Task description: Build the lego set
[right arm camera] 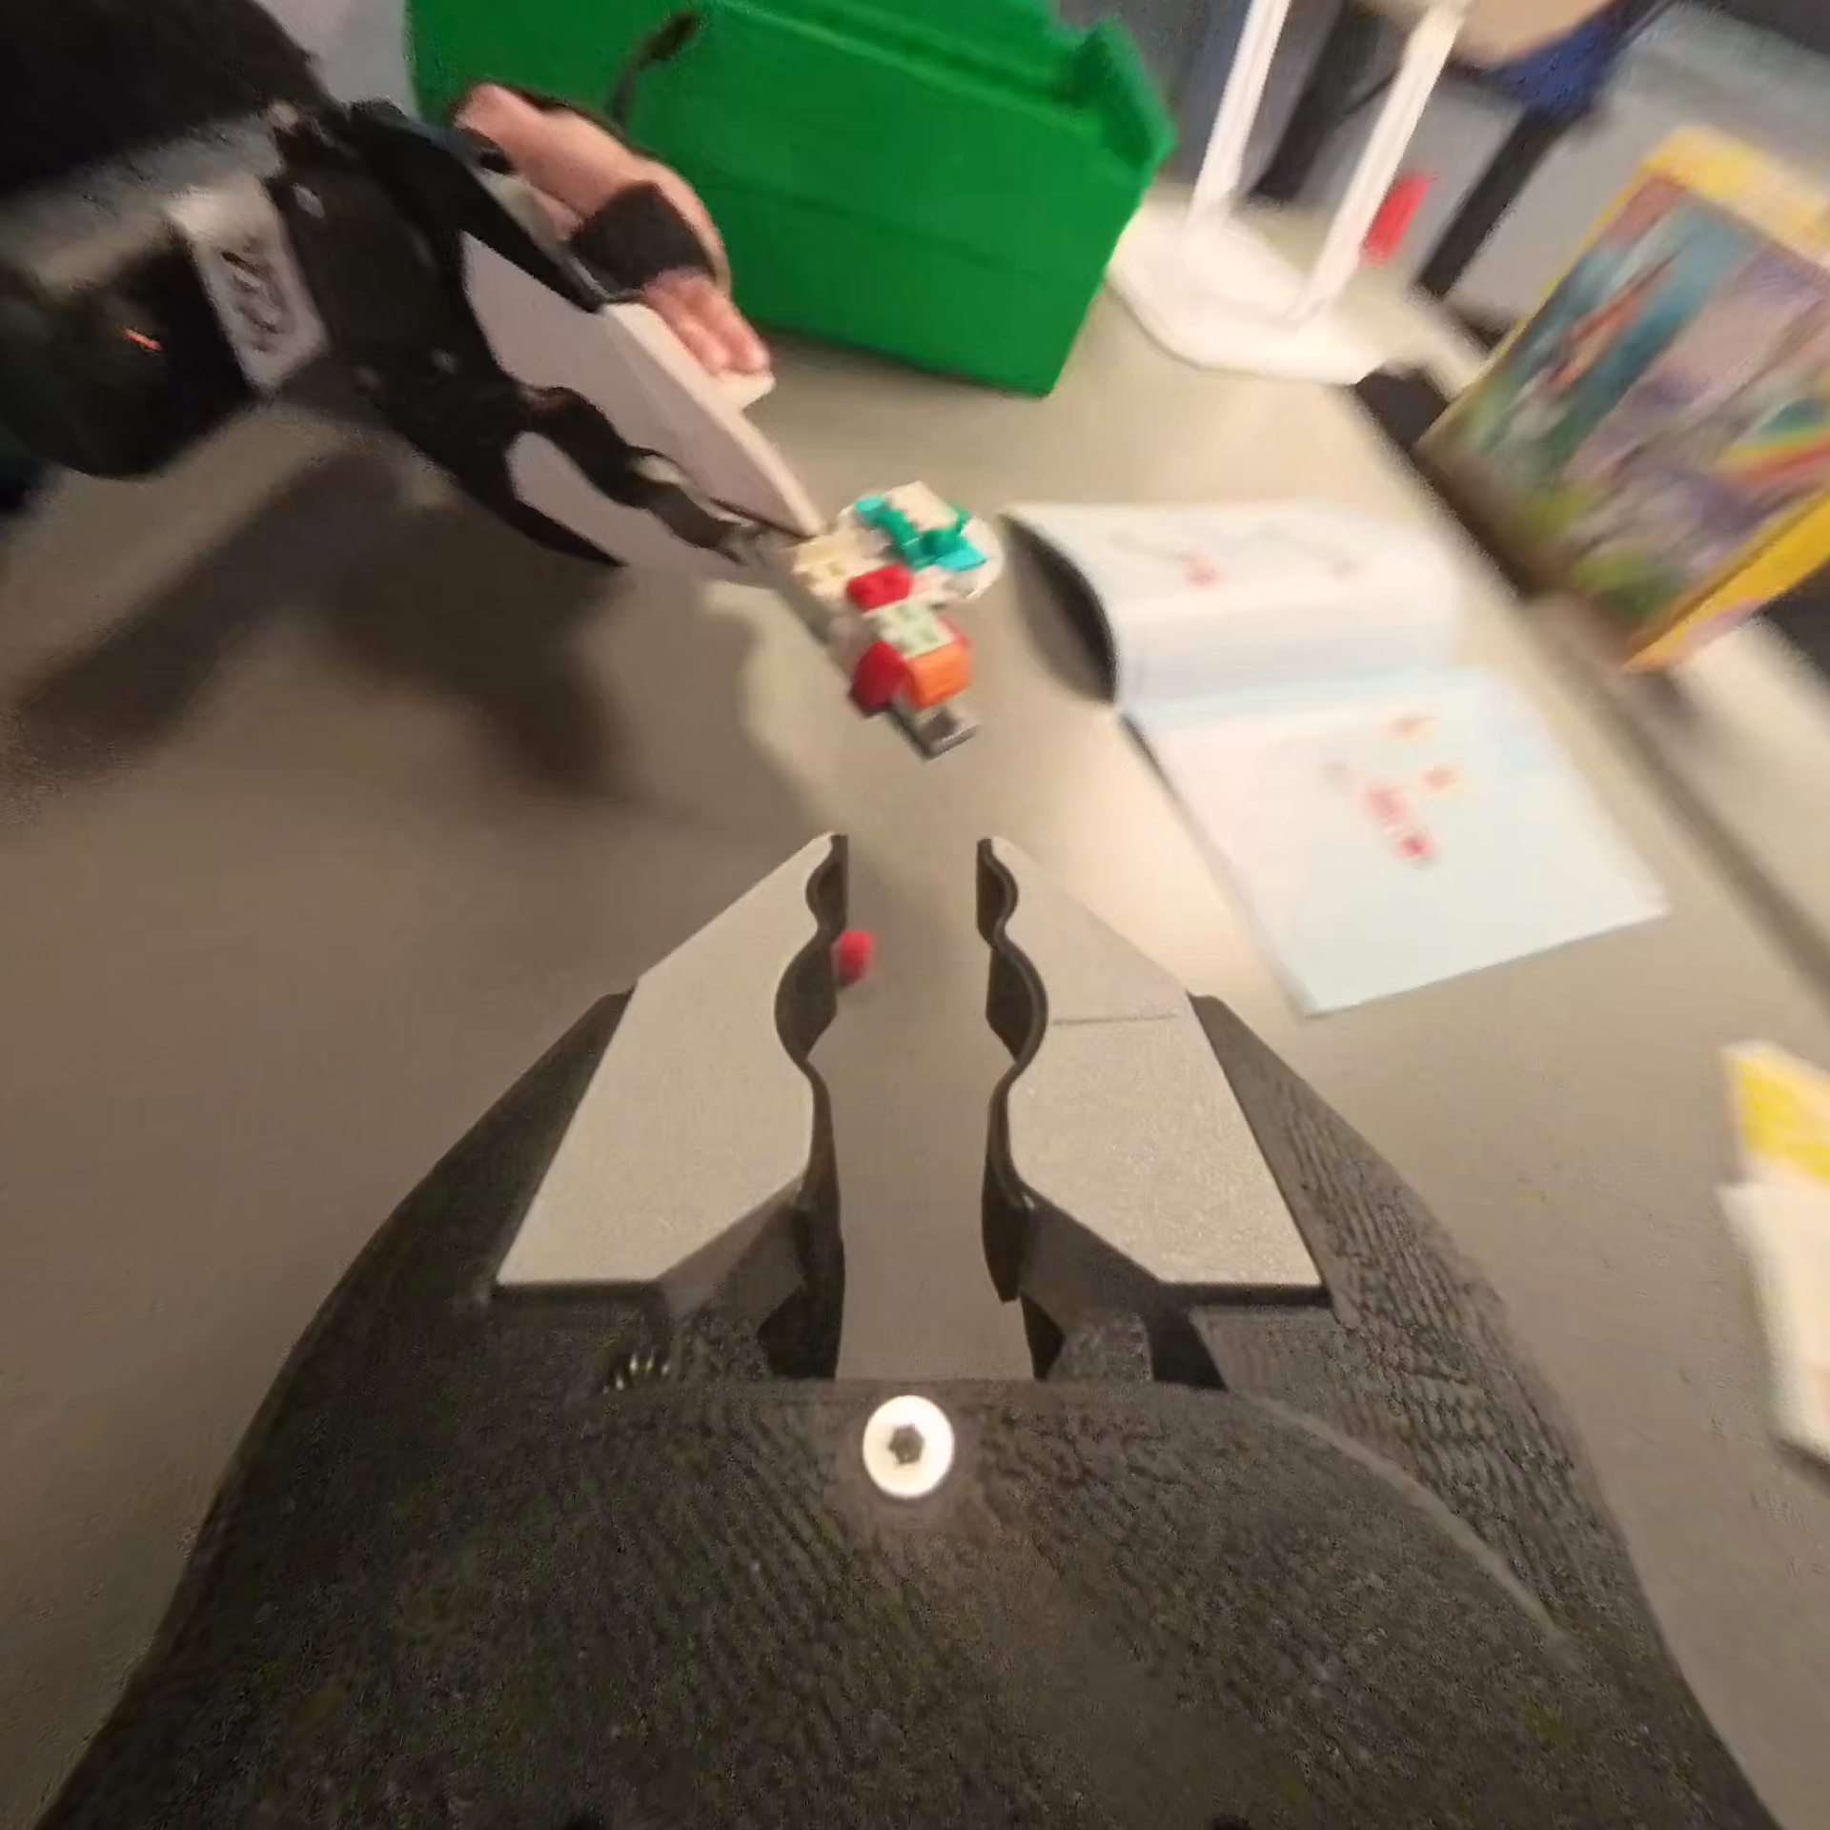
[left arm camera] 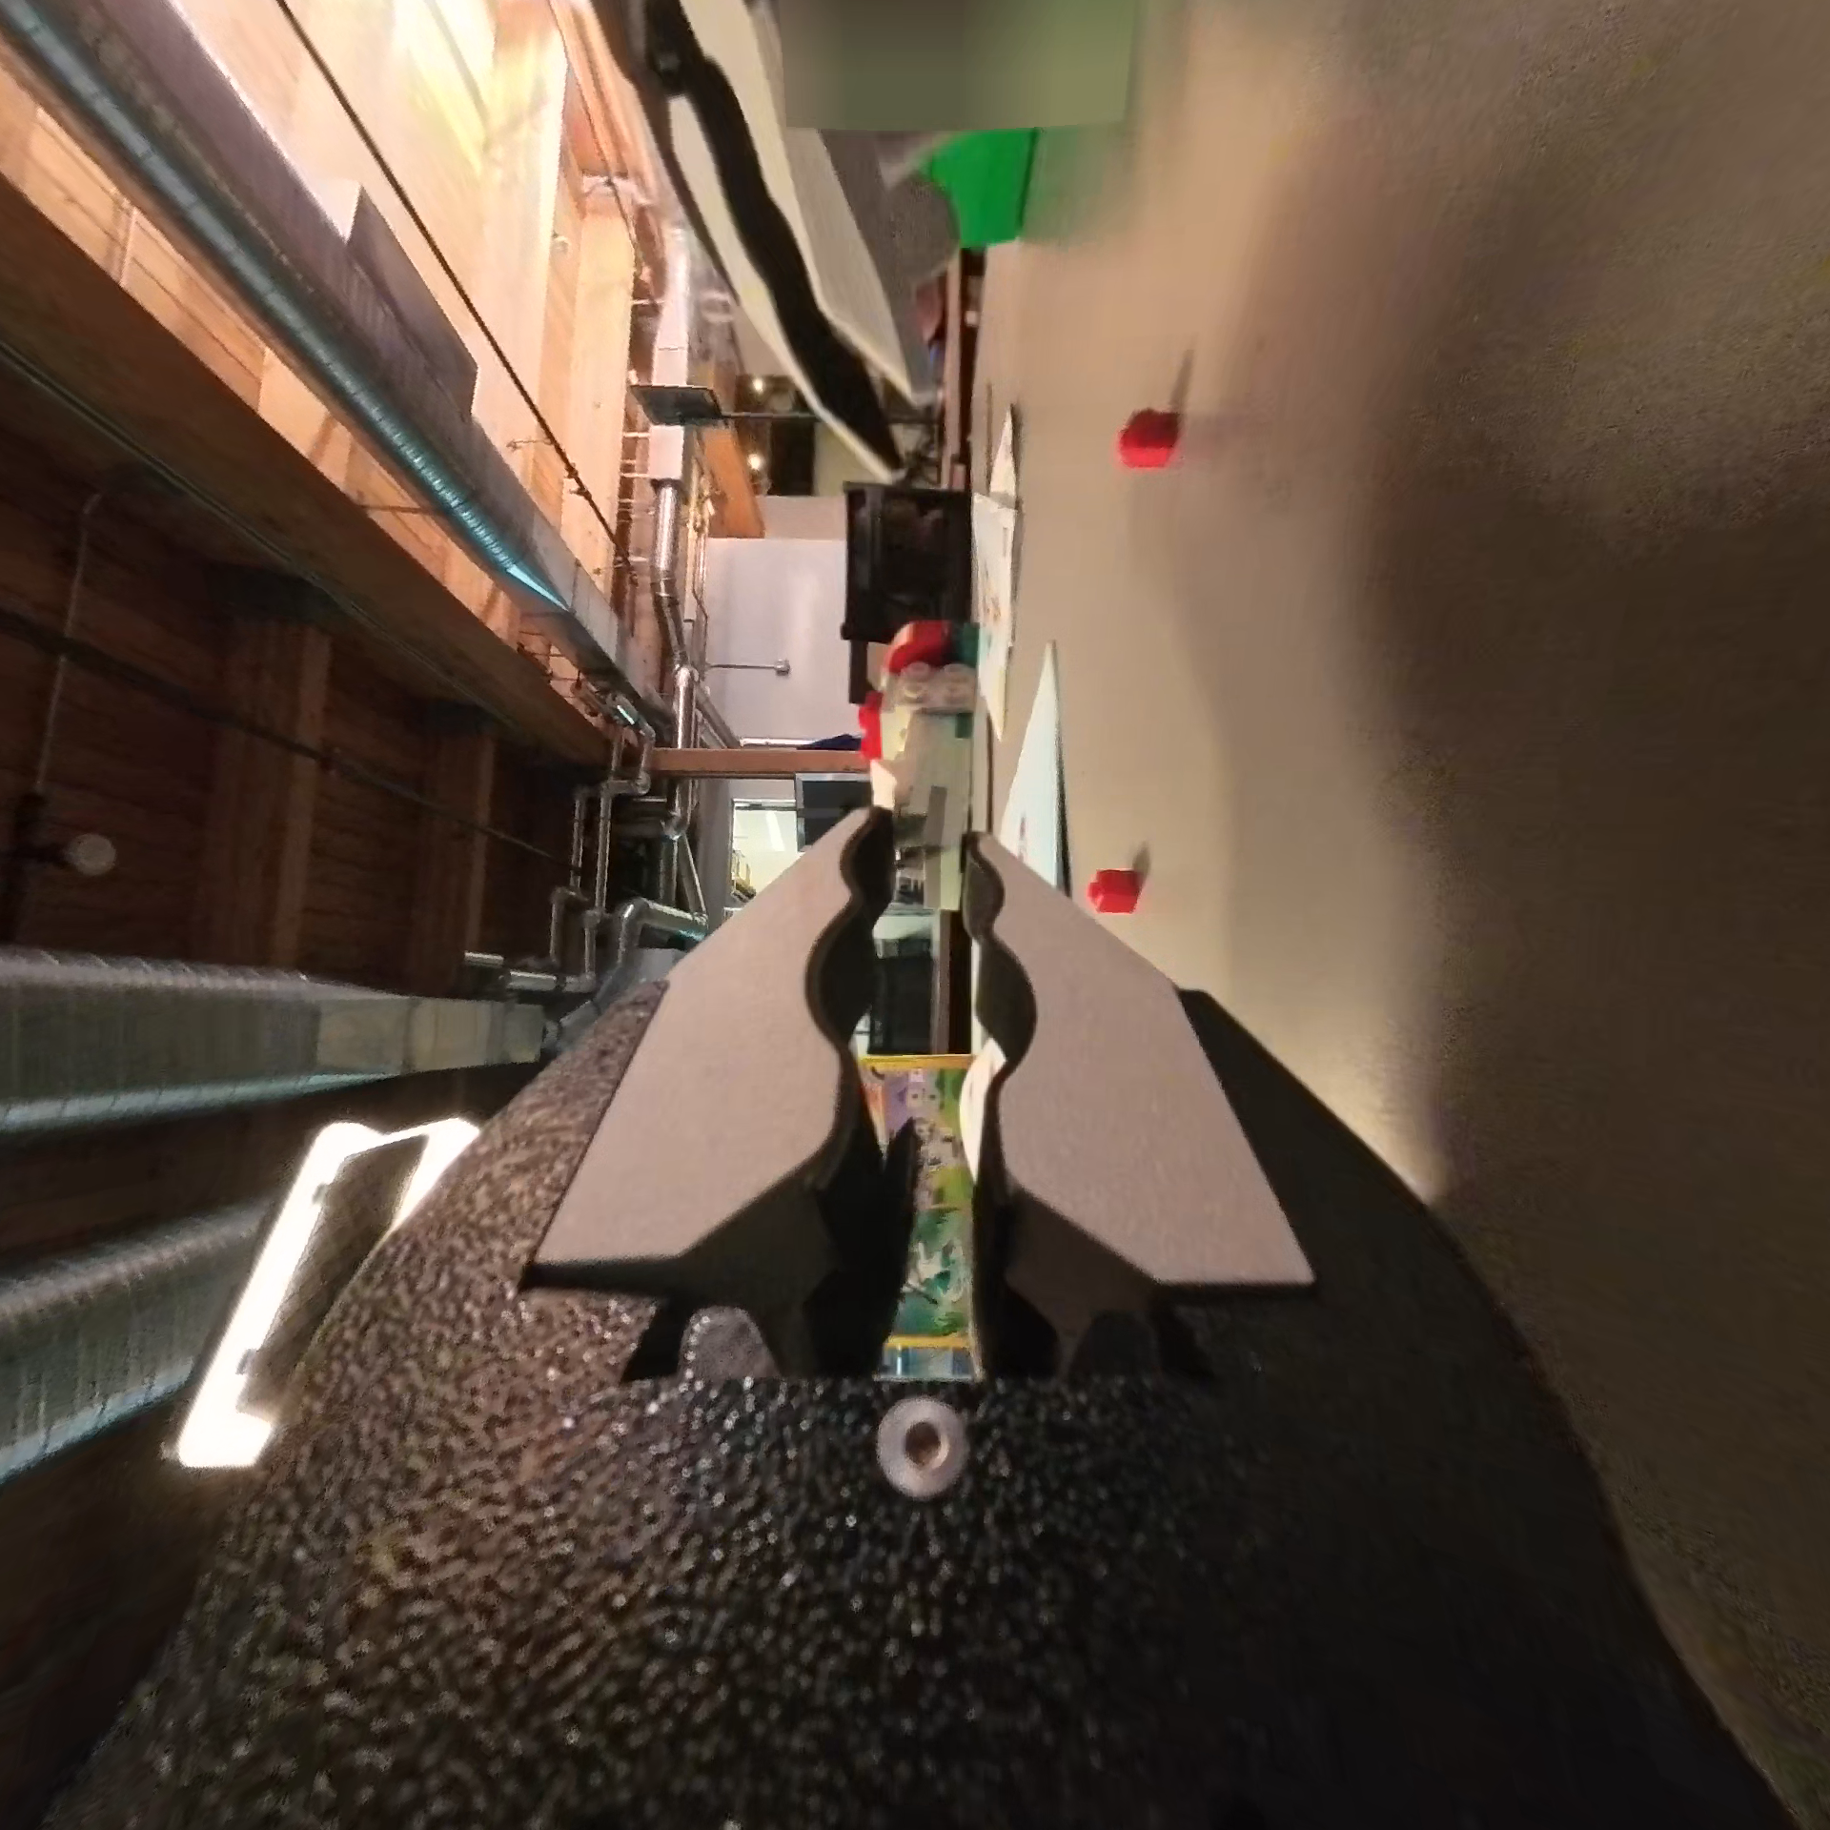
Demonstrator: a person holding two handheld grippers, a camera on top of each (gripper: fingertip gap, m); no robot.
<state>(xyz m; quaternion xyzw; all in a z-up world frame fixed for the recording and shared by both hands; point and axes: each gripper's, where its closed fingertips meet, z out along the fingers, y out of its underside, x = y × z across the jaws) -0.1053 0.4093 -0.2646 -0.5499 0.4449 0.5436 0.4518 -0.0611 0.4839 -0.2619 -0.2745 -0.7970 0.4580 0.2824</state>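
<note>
My left gripper [left arm camera: 921, 842] is shut on one end of a partly built lego model [left arm camera: 926, 733] of white, red, teal and orange bricks. The view is rolled sideways, with the table [left arm camera: 1436, 693] on the right. In the right wrist view the left gripper [right arm camera: 782, 540] holds the model [right arm camera: 891, 614] tilted above the table. My right gripper [right arm camera: 911, 852] is open and empty, low over the table. A small red brick [right arm camera: 852, 953] lies between its fingers, below them. Two loose red bricks [left arm camera: 1149, 438] [left arm camera: 1114, 888] lie on the table in the left wrist view.
An open instruction booklet [right arm camera: 1337, 713] lies right of the model. A colourful lego box [right arm camera: 1664, 396] stands at the far right, a green box [right arm camera: 891, 178] at the back, a white stand [right arm camera: 1287, 198] beside it. Loose papers [right arm camera: 1782, 1238] lie at the right edge. The left gripper's tips are roughly 10 cm from the right gripper's.
</note>
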